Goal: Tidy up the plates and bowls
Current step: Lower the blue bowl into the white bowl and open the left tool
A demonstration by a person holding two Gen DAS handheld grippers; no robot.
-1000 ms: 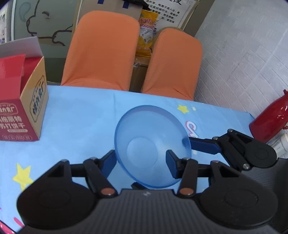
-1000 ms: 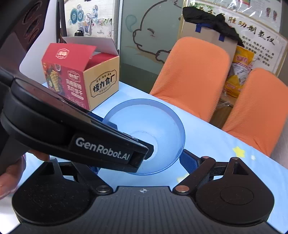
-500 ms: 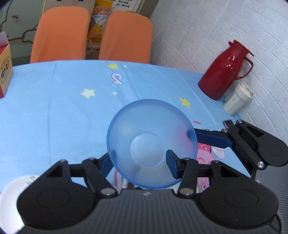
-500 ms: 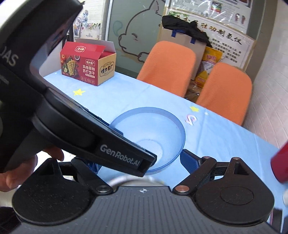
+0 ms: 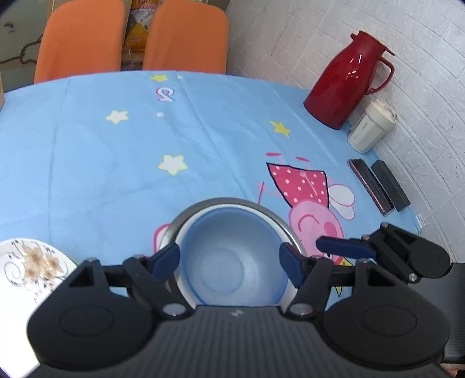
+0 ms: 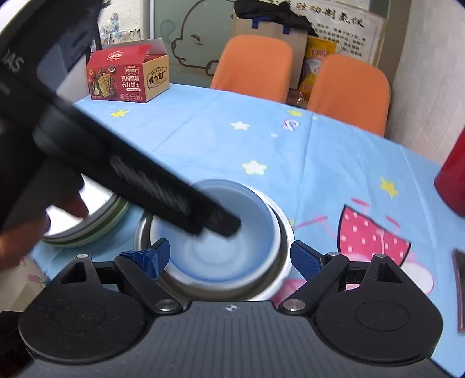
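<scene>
The blue plastic bowl (image 5: 232,261) sits nested in a steel bowl (image 5: 279,222) on the worktop (image 5: 116,162) — at twelve o'clock between the left gripper (image 5: 231,258), spread open; the right gripper (image 6: 229,258) is open too.

I read Chinese on the red cracker box (image 6: 128,76): "玛格丽特 苏打饼干" on its front, "怪力食厂" on the tan side. Wall poster (image 6: 340,21) carries Chinese characters, too blurred to read. Left gripper body (image 6: 13,62) shows "IAS"

Left tongs (image 5: 229,260) spread wide; right tongs (image 6: 229,257) likewise agape.
</scene>
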